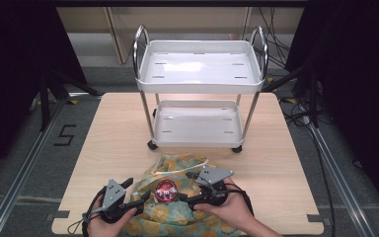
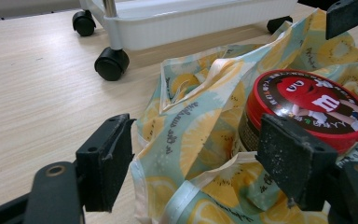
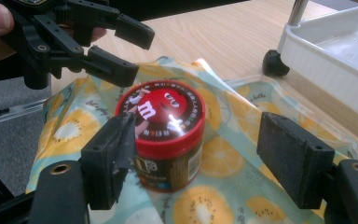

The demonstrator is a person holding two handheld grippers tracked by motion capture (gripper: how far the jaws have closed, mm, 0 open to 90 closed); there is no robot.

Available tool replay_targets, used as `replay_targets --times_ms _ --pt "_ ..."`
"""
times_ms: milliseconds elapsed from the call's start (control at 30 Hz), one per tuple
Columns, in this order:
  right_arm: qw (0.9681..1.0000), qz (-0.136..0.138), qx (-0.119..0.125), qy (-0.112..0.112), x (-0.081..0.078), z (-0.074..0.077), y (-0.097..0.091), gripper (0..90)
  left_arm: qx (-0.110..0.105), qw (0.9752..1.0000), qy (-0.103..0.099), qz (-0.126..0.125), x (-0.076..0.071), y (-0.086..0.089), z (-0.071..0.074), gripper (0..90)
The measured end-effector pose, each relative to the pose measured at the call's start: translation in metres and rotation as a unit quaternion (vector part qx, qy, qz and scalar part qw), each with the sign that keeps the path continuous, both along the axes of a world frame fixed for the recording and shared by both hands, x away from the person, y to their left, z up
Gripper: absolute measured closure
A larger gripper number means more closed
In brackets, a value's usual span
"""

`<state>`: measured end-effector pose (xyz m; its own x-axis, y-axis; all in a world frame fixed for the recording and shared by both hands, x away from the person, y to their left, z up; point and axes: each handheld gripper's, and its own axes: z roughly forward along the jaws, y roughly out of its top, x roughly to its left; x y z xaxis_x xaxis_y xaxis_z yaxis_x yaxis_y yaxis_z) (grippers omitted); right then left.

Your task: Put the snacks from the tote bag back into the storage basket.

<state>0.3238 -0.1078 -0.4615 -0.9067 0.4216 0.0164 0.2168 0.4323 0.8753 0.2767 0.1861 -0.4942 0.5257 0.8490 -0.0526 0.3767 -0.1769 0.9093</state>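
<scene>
A brown jar with a red M&M's lid [image 1: 166, 191] stands upright on a yellow fruit-print cloth bag [image 1: 175, 215] at the table's front edge. My left gripper [image 1: 139, 191] is open just left of the jar. In the left gripper view its jaws [image 2: 198, 163] straddle a fold and handle of the bag [image 2: 191, 140], with the jar [image 2: 307, 102] just beyond the right pad. My right gripper [image 1: 185, 187] is open on the jar's right side. In the right gripper view the jar [image 3: 165, 126] stands ahead of the left pad [image 3: 109, 158], and the left gripper [image 3: 116, 46] hangs open behind it.
A white two-tier cart [image 1: 200, 89] on black wheels [image 2: 111, 63] stands at the middle and back of the wooden table [image 1: 118, 143]; its lower tray [image 3: 335, 60] lies close behind the bag. Both trays hold nothing. Bare tabletop lies left and right of the bag.
</scene>
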Motion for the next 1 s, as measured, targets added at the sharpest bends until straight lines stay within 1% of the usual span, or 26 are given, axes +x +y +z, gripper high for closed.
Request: replay_targets --times_ms 33,100,133,167,200,233,267,300,333,367,400,433,467,533,567,600,633,667,700,733,767,867,900,933,967,1000 --pt "1.0000 0.001 -0.003 0.004 0.001 0.000 0.002 28.8 -0.002 1.0000 0.000 -0.001 0.000 0.000 0.000 26.1" --pt "1.0000 0.001 -0.005 0.002 0.002 0.000 0.005 28.7 -0.001 1.0000 -0.001 -0.001 0.000 0.000 0.000 26.0" --pt "1.0000 -0.001 -0.003 0.005 0.002 0.000 0.006 28.5 -0.009 1.0000 -0.002 -0.002 0.000 -0.001 -0.001 26.0" --pt "1.0000 -0.001 -0.003 0.005 0.002 0.000 0.006 28.5 -0.001 1.0000 0.000 -0.003 0.000 0.000 0.000 26.0" --pt "0.9999 0.005 -0.006 0.007 0.003 -0.001 0.009 28.4 0.000 1.0000 0.001 -0.002 -0.001 -0.001 0.000 26.0" --pt "1.0000 0.003 -0.003 0.001 0.003 -0.002 0.011 28.3 -0.002 1.0000 0.001 -0.002 -0.001 -0.001 0.001 26.0" --pt "0.9999 0.005 -0.006 0.010 0.002 -0.001 0.011 28.3 -0.002 1.0000 0.001 -0.002 -0.001 -0.001 0.001 26.0" --pt "0.9999 0.005 -0.006 0.012 0.002 -0.001 0.011 28.3 -0.003 1.0000 -0.002 -0.006 -0.001 -0.001 0.001 26.1" --pt "0.9999 0.005 -0.006 0.012 0.002 -0.001 0.011 28.3 -0.003 1.0000 -0.002 -0.006 -0.001 -0.001 0.001 26.1" --pt "0.9999 0.013 -0.007 0.006 0.002 -0.002 0.010 28.3 -0.005 1.0000 -0.003 -0.003 -0.002 -0.002 0.002 26.2" --pt "0.9999 0.003 -0.008 0.014 0.001 -0.003 0.008 28.3 -0.003 1.0000 -0.005 -0.006 -0.002 -0.002 0.002 26.2" --pt "0.9999 0.003 -0.008 0.014 0.001 -0.003 0.008 28.3 -0.009 1.0000 -0.002 -0.002 -0.003 -0.003 0.002 26.2" --pt "0.9999 0.001 -0.003 0.013 0.001 -0.004 0.009 28.3 -0.003 0.9999 -0.007 -0.008 -0.002 -0.003 0.003 26.2" --pt "0.9999 0.005 -0.005 0.012 0.001 -0.006 0.010 28.3 -0.005 0.9999 -0.005 -0.009 -0.002 -0.004 0.003 26.3" --pt "0.9998 0.008 -0.010 0.017 0.001 -0.006 0.010 28.3 -0.009 0.9999 -0.009 -0.008 -0.002 -0.004 0.002 26.3" --pt "0.9996 0.017 -0.013 0.015 0.001 -0.008 0.013 28.1 -0.005 0.9999 -0.008 -0.006 -0.002 -0.004 0.003 26.3" --pt "0.9994 0.024 -0.016 0.016 0.001 -0.009 0.018 27.2 -0.007 0.9999 -0.009 -0.005 -0.002 -0.003 0.003 26.3" --pt "0.9994 0.024 -0.016 0.016 0.001 -0.009 0.018 27.2 -0.001 1.0000 -0.008 -0.005 -0.002 -0.002 0.003 26.3" --pt "0.9995 0.025 -0.014 0.016 0.001 -0.010 0.021 27.0 -0.005 1.0000 -0.007 -0.003 -0.002 -0.002 0.003 26.4" --pt "0.9991 0.031 -0.020 0.020 0.001 -0.010 0.022 26.6 -0.007 1.0000 -0.006 -0.003 -0.002 -0.002 0.002 26.4" --pt "0.9993 0.031 -0.016 0.013 0.002 -0.012 0.026 26.0 -0.004 1.0000 -0.004 0.001 -0.002 -0.001 0.002 26.4" --pt "0.9991 0.033 -0.019 0.018 0.005 -0.011 0.031 25.9 -0.005 1.0000 -0.004 0.002 -0.002 0.000 0.002 26.4" --pt "0.9985 0.039 -0.028 0.024 0.006 -0.010 0.032 25.9 -0.004 1.0000 -0.004 0.002 -0.002 0.000 0.002 26.4" --pt "0.9985 0.039 -0.028 0.024 0.006 -0.010 0.032 25.9 -0.010 0.9999 -0.007 0.001 -0.001 0.000 0.001 26.4" --pt "0.9987 0.038 -0.024 0.024 0.006 -0.012 0.035 25.7 -0.003 1.0000 -0.005 0.001 -0.001 0.001 0.001 26.5" --pt "0.9987 0.038 -0.024 0.024 0.006 -0.012 0.035 25.7 -0.003 1.0000 -0.005 0.001 -0.001 0.001 0.001 26.5"
